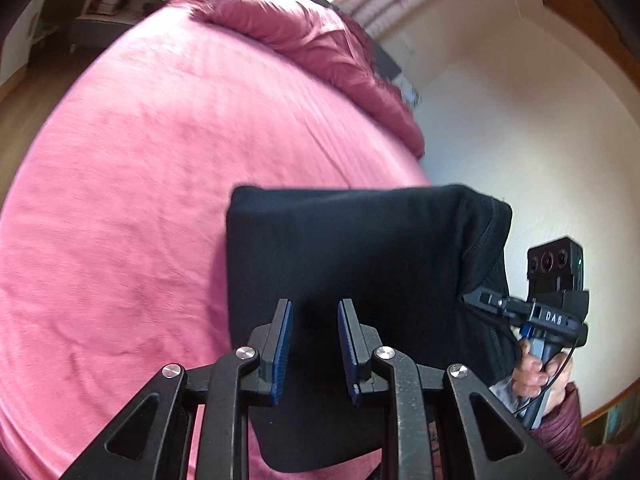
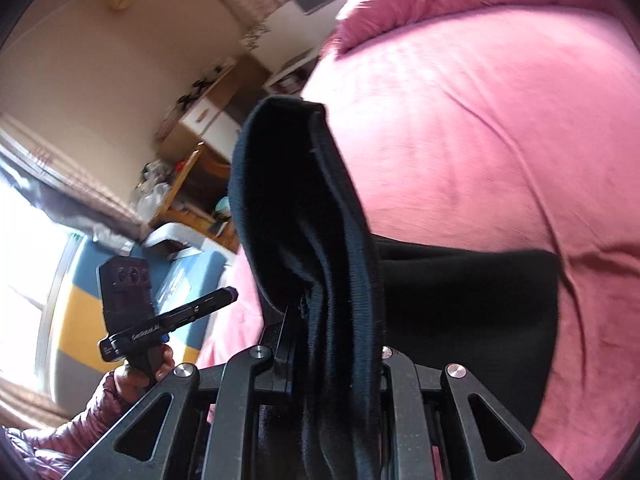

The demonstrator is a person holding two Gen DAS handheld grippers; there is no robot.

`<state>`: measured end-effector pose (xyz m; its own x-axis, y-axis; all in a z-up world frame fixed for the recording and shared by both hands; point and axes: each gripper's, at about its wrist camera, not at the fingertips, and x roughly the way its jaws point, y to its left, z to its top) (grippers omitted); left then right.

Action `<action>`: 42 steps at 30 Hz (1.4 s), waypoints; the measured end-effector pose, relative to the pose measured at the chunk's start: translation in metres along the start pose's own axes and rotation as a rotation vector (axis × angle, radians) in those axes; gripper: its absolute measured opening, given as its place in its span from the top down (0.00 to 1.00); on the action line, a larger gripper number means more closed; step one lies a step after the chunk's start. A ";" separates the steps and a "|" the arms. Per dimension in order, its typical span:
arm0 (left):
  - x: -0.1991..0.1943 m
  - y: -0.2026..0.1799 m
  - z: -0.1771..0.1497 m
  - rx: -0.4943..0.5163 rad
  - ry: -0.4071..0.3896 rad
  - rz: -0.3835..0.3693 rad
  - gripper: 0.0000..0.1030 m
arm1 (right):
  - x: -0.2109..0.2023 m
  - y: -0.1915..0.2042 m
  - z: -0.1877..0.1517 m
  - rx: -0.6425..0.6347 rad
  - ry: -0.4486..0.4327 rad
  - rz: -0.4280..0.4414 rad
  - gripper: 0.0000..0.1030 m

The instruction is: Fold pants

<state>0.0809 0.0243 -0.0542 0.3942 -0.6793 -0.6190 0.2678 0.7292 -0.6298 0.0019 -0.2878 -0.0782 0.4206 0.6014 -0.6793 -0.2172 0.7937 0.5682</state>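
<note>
Folded black pants (image 1: 344,256), long axis crosswise, right end in right gripper (image 2: 332,344)

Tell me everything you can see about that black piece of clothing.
The black pants look like soft knit cloth, already folded into a thick, roughly rectangular bundle with a stitched seam at one edge. They lie partly on the pink bed cover, with one end lifted. The right gripper is shut on that raised end, cloth bunched between its fingers. The left gripper is over the bundle with its jaws apart, gripping nothing.
</note>
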 end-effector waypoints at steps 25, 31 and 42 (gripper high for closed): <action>0.081 -0.029 -0.019 0.089 0.171 0.039 0.77 | -0.046 -0.060 -0.075 0.104 -0.023 -0.255 0.62; 0.067 -0.031 -0.016 0.086 0.149 0.007 0.76 | -0.036 -0.047 -0.092 0.034 0.032 -0.366 0.95; 0.046 -0.031 -0.016 0.154 0.131 0.010 0.76 | -0.037 -0.053 -0.125 0.074 0.067 -0.439 0.97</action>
<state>0.0761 -0.0311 -0.0704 0.2822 -0.6696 -0.6870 0.3997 0.7331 -0.5503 -0.1126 -0.3410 -0.1412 0.4008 0.2155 -0.8904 0.0336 0.9678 0.2494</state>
